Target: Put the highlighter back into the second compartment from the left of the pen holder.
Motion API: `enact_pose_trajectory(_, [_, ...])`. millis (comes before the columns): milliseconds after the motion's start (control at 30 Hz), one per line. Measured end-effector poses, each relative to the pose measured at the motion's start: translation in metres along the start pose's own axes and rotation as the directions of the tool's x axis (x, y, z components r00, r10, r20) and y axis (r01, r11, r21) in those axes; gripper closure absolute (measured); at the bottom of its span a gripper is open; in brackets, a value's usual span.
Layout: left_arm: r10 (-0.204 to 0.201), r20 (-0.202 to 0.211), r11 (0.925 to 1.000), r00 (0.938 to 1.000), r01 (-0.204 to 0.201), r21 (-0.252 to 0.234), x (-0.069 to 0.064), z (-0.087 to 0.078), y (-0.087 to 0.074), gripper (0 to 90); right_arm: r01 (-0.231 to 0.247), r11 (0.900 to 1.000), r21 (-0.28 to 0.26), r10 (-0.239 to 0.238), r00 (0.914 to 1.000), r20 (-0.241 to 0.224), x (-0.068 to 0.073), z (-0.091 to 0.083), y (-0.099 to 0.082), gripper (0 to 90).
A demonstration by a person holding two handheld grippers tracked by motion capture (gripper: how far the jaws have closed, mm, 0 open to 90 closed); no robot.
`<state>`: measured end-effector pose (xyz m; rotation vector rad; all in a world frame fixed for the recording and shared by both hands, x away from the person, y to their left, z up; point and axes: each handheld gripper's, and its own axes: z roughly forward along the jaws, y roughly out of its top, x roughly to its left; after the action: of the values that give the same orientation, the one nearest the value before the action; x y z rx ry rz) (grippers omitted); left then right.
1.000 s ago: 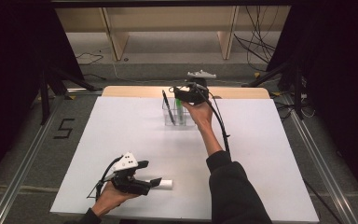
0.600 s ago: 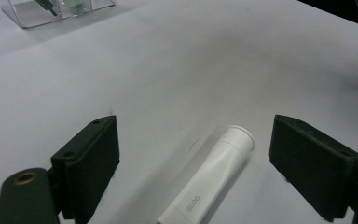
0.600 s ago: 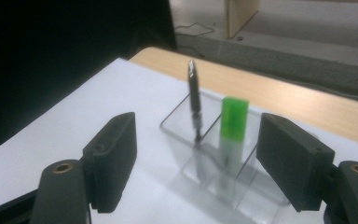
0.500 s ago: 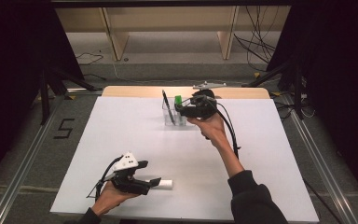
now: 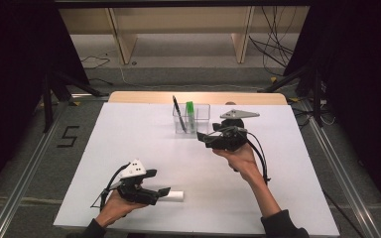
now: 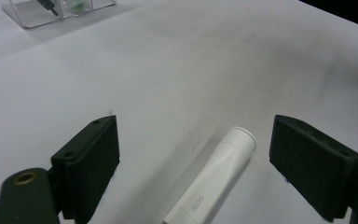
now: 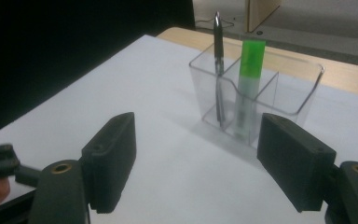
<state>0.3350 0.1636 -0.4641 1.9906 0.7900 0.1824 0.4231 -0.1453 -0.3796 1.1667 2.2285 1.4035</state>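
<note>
- Having pulled back from clear organizer (image 5: 192,119) toward right edge: right gripper (image 5: 204,138), jaws apart, just been opening, gripping nothing.
- Hovering near front edge: left gripper (image 5: 164,191), jaws apart, straddling white glue stick (image 6: 216,179) lying on table (image 5: 129,134).

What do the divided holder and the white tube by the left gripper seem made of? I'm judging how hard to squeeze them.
Divided holder: clear, glossy, probably rigid plastic; the pen and green marker show through its walls. White tube: smooth, matte-looking plastic, likely, with a seam below its cap and faint printed lettering.
</note>
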Motion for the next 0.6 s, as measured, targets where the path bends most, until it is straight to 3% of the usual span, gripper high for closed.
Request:
enact_pose_trajectory(300, [0.048, 0.015, 0.9972, 0.9987, -0.049, 0.056, -0.001, 0.001, 0.006, 15.5, -0.018, 0.9997, -0.013, 0.018, 0.9998, -0.007, -0.002, -0.026, -0.035, 28.6])
enact_pose_trajectory(600, [0.091, 0.026, 0.9872, 0.9955, -0.094, 0.129, 0.002, 0.004, 0.012, 15.5, -0.014, 0.9993, -0.036, 0.015, 0.9999, 0.008, 0.001, -0.042, -0.060, 28.4])
